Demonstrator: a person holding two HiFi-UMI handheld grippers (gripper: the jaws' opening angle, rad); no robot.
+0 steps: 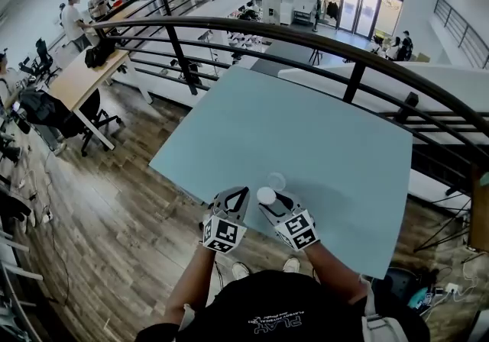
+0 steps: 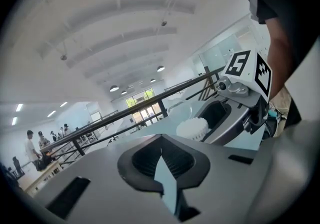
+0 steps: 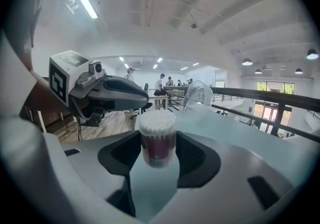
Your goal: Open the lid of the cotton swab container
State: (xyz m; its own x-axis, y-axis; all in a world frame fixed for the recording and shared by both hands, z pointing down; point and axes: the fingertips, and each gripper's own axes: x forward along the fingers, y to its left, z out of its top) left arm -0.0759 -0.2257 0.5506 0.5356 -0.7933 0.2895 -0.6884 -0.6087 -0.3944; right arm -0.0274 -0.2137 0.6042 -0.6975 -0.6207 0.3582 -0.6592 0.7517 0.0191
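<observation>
The cotton swab container (image 1: 266, 195) stands near the front edge of the pale blue table (image 1: 321, 134). It has no lid on, and its white swab tips (image 3: 157, 120) show at the top. My right gripper (image 1: 272, 201) is shut on its sides, and the dark red label (image 3: 157, 150) sits between the jaws. The clear lid (image 1: 276, 181) lies on the table just beyond it, also seen as a clear dome (image 3: 198, 95) in the right gripper view. My left gripper (image 1: 237, 197) hangs just left of the container, shut and empty.
A black railing (image 1: 306, 39) curves round the table's far side. The table's front edge (image 1: 229, 194) runs under both grippers, with wooden floor (image 1: 114, 211) below at the left. Desks and people (image 1: 76, 20) are far off at the upper left.
</observation>
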